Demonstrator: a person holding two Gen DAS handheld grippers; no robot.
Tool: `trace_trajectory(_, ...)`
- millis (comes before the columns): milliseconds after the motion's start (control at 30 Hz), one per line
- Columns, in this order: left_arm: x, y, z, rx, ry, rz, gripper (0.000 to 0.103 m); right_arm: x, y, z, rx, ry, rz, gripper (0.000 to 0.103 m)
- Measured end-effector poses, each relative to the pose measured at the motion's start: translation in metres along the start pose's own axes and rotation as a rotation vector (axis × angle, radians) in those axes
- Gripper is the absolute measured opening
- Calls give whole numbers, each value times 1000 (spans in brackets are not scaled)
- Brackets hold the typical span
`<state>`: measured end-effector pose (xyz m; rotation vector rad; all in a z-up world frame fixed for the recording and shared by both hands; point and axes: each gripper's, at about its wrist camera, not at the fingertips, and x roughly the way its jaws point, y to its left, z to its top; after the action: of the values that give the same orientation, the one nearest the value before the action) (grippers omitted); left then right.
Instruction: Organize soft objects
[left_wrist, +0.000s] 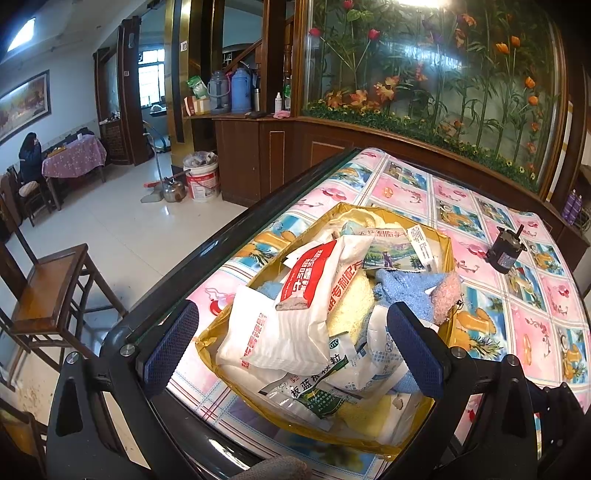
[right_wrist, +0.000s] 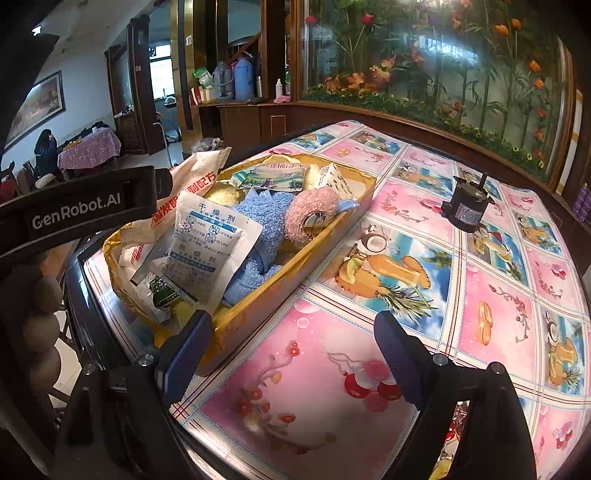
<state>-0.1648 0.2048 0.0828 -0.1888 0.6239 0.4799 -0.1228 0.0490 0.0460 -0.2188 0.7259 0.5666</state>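
Observation:
A shallow yellow box (left_wrist: 448, 254) (right_wrist: 325, 236) on the table is piled with soft things: white pouches (left_wrist: 280, 332) (right_wrist: 207, 243), a blue fluffy cloth (left_wrist: 406, 288) (right_wrist: 266, 221), a pink fluffy piece (left_wrist: 448, 295) (right_wrist: 312, 210) and yellow sponges (left_wrist: 351, 306). My left gripper (left_wrist: 291, 347) is open above the near end of the box, holding nothing. My right gripper (right_wrist: 291, 350) is open over the tablecloth, just right of the box's near corner, and empty. The left gripper's body (right_wrist: 77, 206) shows above the box's left side.
The table (right_wrist: 480, 314) has a pink and blue fruit-print cloth. A small black motor (left_wrist: 504, 253) (right_wrist: 467, 210) stands on it right of the box. A wooden cabinet with a glass flower display (left_wrist: 443, 92) runs behind. A wooden chair (left_wrist: 51, 291) stands on the left floor.

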Motion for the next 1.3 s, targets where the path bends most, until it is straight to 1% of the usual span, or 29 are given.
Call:
trace_trajectory(233,0,1,-3,-7,17,-6,103,0,0,0,0,1,0,89)
trace_trajectory(1300,-1,1,-6,-16,31,-9,103,-1,-1,0,0,1,2,89)
